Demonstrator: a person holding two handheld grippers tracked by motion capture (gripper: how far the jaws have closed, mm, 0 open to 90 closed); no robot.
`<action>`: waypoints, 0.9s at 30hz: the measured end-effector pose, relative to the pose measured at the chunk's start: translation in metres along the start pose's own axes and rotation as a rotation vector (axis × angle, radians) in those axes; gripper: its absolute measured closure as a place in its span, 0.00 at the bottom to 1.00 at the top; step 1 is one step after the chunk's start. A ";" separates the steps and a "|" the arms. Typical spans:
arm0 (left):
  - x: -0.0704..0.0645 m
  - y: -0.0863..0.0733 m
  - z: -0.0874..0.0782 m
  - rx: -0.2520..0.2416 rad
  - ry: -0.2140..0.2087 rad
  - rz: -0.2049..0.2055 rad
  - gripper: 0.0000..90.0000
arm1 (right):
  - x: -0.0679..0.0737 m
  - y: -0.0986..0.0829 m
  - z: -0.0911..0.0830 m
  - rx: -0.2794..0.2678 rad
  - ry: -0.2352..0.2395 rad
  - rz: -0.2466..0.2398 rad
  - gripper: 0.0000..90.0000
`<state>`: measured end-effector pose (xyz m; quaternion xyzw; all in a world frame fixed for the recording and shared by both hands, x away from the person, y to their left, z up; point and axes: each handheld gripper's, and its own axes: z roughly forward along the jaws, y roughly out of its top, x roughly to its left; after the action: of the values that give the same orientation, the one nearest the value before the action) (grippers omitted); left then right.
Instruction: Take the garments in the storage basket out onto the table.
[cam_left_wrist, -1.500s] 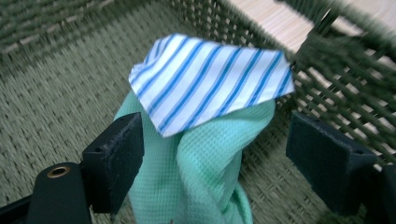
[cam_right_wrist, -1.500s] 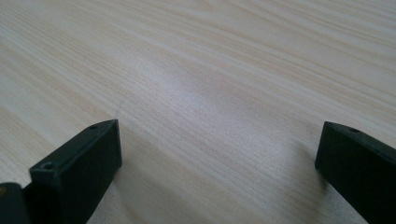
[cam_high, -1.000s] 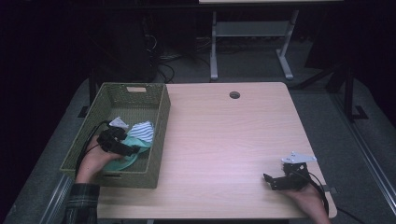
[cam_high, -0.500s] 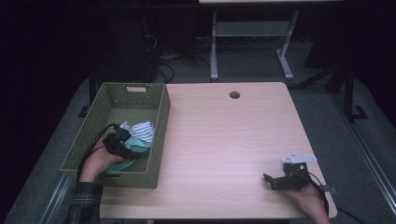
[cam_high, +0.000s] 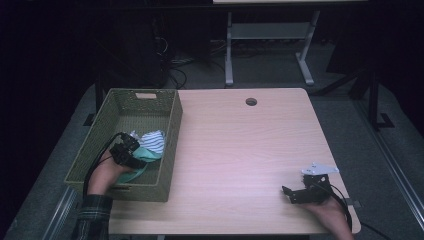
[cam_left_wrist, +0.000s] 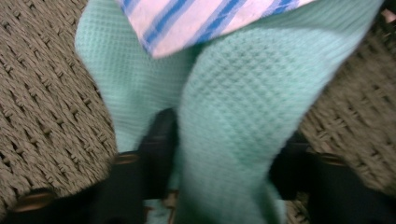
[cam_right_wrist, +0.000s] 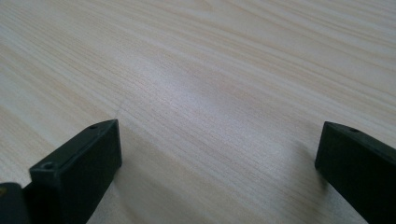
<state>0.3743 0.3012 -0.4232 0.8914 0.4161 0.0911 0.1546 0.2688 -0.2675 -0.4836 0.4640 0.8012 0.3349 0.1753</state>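
Inside the green basket (cam_high: 170, 125), the teal cloth (cam_left_wrist: 233, 121) is being pinched by the left gripper (cam_high: 127, 150) (striped cloth (cam_left_wrist: 201, 18) overlapping); a straight lift is advised. The right gripper (cam_right_wrist: 219, 154) is being rested wide-jawed on the table (cam_high: 240, 150).

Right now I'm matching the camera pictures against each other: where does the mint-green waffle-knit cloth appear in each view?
High view: the mint-green waffle-knit cloth lies lower left, inside the olive woven basket, at the left hand-held gripper.
Left gripper view: it covers the centre, draped between the black jaws.
Right gripper view: not in it; bare wooden table.
Shared landmark: the blue-striped white cloth on top of it.
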 end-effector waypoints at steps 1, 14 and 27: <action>0.000 0.000 0.000 -0.003 -0.010 -0.006 0.73 | 0.000 0.000 0.000 0.000 0.000 0.000 0.00; 0.008 -0.002 -0.013 -0.076 -0.089 -0.103 0.89 | 0.000 0.000 0.000 -0.001 -0.002 0.000 0.00; 0.016 -0.006 -0.034 -0.232 -0.155 -0.153 0.92 | 0.000 0.000 0.000 -0.001 -0.003 0.003 0.00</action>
<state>0.3699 0.3239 -0.3927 0.8377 0.4561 0.0574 0.2949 0.2690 -0.2677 -0.4836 0.4655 0.8001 0.3348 0.1764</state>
